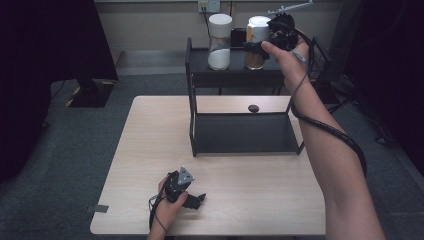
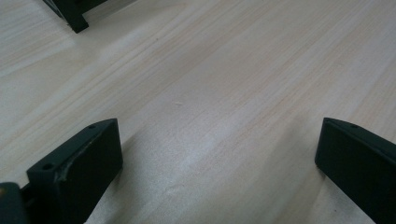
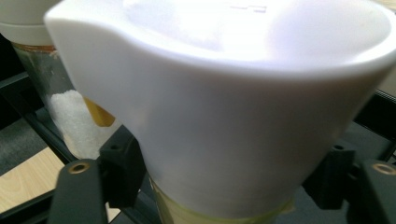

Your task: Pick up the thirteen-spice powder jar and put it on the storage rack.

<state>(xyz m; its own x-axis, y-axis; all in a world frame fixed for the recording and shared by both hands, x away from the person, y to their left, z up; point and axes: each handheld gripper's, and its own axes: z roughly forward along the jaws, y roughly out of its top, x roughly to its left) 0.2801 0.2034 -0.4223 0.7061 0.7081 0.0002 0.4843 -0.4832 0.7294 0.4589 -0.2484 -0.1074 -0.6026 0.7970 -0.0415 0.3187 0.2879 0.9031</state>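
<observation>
- Underfoot, a pale wooden table (image 1: 150, 150) stands on grey carpet, with dark curtains at both sides and a light wall with a socket at the back.
- One black two-level rack (image 1: 240, 135) sits at the table's far half; its lower tray is bare, and a small dark round object (image 1: 253, 108) lies on the tabletop just behind it.
- Two white-lidded jars stand side by side on the rack's top shelf: the jar of white grains (image 1: 219, 42) to the left, the amber jar (image 1: 256, 44) to the right, close to each other.
- Two grippers are in play. The right gripper (image 1: 260, 45) is raised to the top shelf, its jaws either side of the amber jar (image 3: 224, 121) just under the lid; whether the pads press or have let go, I cannot tell.
- The left gripper (image 1: 192, 200) rests on the table near the front edge, jaws spread wide over bare wood (image 2: 210, 93) with nothing between them.
- Open tabletop lies left of the rack and across the whole near half; the rack's front foot (image 2: 74, 21) stands well apart from the left gripper.
</observation>
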